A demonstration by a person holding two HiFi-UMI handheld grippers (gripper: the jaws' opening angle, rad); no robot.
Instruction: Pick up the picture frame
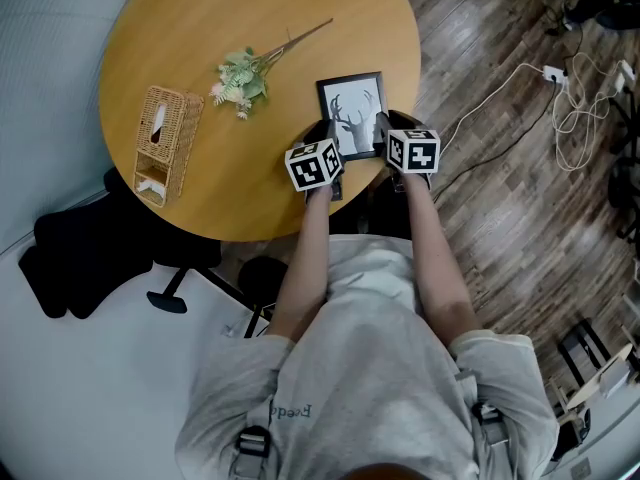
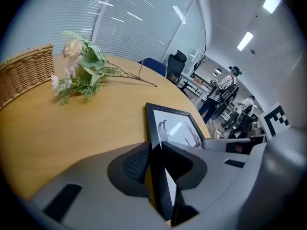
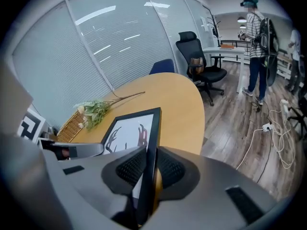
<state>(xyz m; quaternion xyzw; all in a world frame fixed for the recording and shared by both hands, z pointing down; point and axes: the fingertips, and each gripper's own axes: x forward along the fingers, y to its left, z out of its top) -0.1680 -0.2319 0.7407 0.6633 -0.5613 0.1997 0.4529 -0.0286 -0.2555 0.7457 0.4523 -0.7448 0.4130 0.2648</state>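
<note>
The black rectangular picture frame with the antler print (image 1: 352,108) lies on the round wooden table (image 1: 200,28), close to the edge nearest me. Its long axis runs away from me, towards the middle of the table. That is what I care about for the lift: the frame sits squarely between my two hands, and neither is nearer than the other.

The left gripper (image 1: 330,146) is on the frame's left long side and the right gripper (image 1: 384,138) on its right long side. Both are towards the end closest to me, and both point forward and down.

In the left gripper view, the frame's dark border (image 2: 172,128) runs straight out between the jaws of the left gripper (image 2: 156,162). The pads stand narrow on either side of that border and look to be bearing on it. The right gripper view shows the same thing mirrored: the border (image 3: 129,133) passes edge-on through the right gripper (image 3: 148,169), with the ribbed pads close against it. I read both grippers as clamped on the frame, not wide. A thin yellowish sliver shows beside the border in each view, and I cannot tell whether that is table or the frame's backing.

Both holds sit near one end, so the far end will want to droop. I judge that the hands must rise together and level, keeping the frame's long axis pointing away from me.
</note>
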